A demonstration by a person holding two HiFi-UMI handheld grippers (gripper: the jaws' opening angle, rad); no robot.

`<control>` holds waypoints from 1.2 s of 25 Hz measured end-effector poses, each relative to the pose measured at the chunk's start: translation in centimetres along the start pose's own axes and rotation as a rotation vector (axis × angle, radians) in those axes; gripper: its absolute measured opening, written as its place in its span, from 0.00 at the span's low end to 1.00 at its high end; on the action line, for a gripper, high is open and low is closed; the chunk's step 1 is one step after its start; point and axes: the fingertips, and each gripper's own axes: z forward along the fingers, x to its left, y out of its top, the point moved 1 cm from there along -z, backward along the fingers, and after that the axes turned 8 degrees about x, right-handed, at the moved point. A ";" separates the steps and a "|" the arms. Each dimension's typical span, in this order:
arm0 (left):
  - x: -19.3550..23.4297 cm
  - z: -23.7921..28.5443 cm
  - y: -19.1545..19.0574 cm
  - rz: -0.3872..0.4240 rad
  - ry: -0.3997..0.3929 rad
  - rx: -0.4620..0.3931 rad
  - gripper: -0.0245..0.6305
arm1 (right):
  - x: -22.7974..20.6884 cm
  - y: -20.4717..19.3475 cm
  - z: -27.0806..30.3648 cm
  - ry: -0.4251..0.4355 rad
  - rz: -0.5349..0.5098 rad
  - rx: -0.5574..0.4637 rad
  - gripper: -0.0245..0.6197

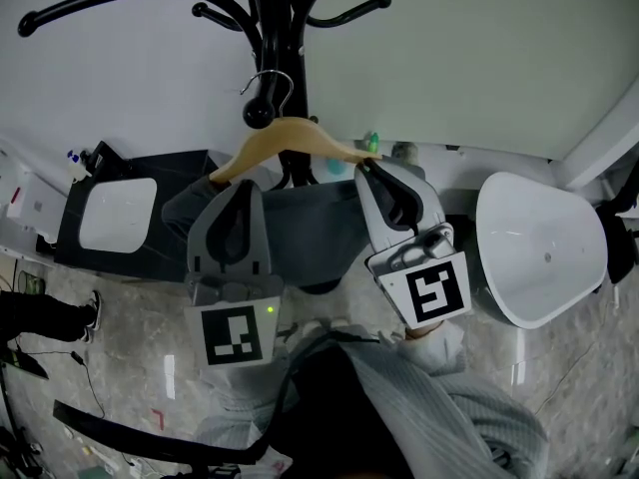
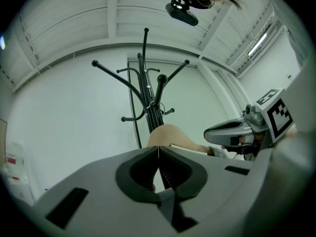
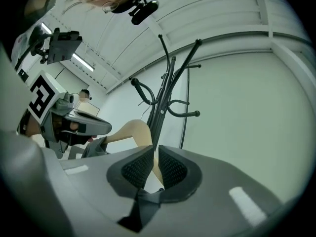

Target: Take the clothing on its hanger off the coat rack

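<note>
A wooden hanger (image 1: 290, 136) hangs by its wire hook on a low knob of the black coat rack (image 1: 280, 8). Dark grey clothing (image 1: 310, 223) drapes from the hanger. My left gripper (image 1: 232, 186) is at the hanger's left shoulder, its jaws shut on the hanger with the tips meeting. My right gripper (image 1: 367, 168) is shut on the hanger's right end. In the left gripper view the hanger (image 2: 170, 135) rises just past my left gripper (image 2: 158, 149), in front of the rack (image 2: 150, 102). In the right gripper view the hanger (image 3: 133, 132) runs down between the jaws of my right gripper (image 3: 153, 149).
A white tub-shaped seat (image 1: 544, 247) stands at the right, close to my right gripper. A dark cabinet (image 1: 70, 233) with a white basin sits at the left. The white wall (image 1: 479, 58) is right behind the rack. Someone's shoe (image 1: 90, 307) is at the far left.
</note>
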 end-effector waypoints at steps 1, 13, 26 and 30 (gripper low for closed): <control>0.1 -0.1 0.1 0.021 0.008 -0.001 0.05 | 0.0 0.1 0.1 -0.010 -0.024 0.006 0.05; 1.5 2.1 -1.2 0.369 0.169 0.148 0.37 | 0.6 -0.7 2.3 -0.024 -0.309 0.182 0.39; 2.5 5.5 -2.9 0.550 0.209 0.260 0.37 | 1.5 -1.2 6.1 0.031 -0.522 0.251 0.41; 2.7 6.0 -3.3 0.589 0.196 0.263 0.37 | 1.1 -1.4 6.8 0.005 -0.568 0.254 0.35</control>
